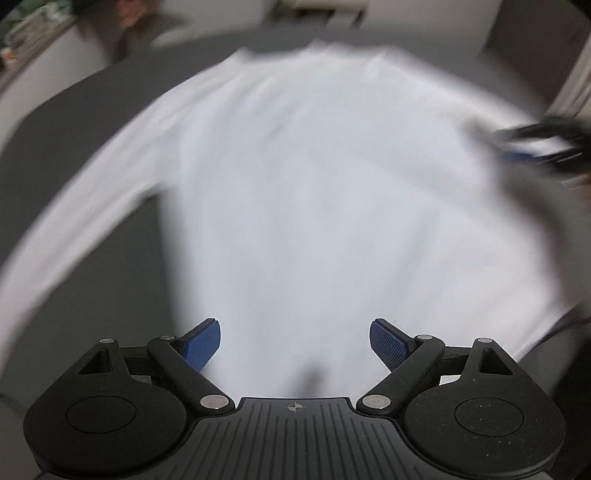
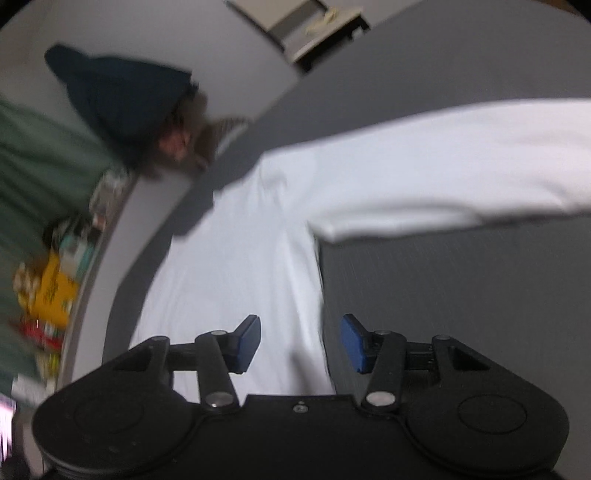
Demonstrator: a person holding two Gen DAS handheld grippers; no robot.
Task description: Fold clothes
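Observation:
A white long-sleeved shirt (image 1: 314, 192) lies spread flat on a dark grey table (image 1: 74, 122), sleeves stretched out to both sides. My left gripper (image 1: 294, 341) hovers open above the shirt's lower body, nothing between its blue pads. The other gripper (image 1: 543, 146) shows blurred at the shirt's right edge in the left wrist view. In the right wrist view the shirt (image 2: 240, 266) runs up the middle with one sleeve (image 2: 461, 166) reaching right. My right gripper (image 2: 300, 341) stands open over the shirt's side edge, empty.
A person with a dark garment (image 2: 122, 99) is beyond the table's far edge. Colourful packages (image 2: 51, 295) sit on the left beside the table (image 2: 461, 302). A light cabinet (image 2: 317, 33) stands at the back. Both views are motion-blurred.

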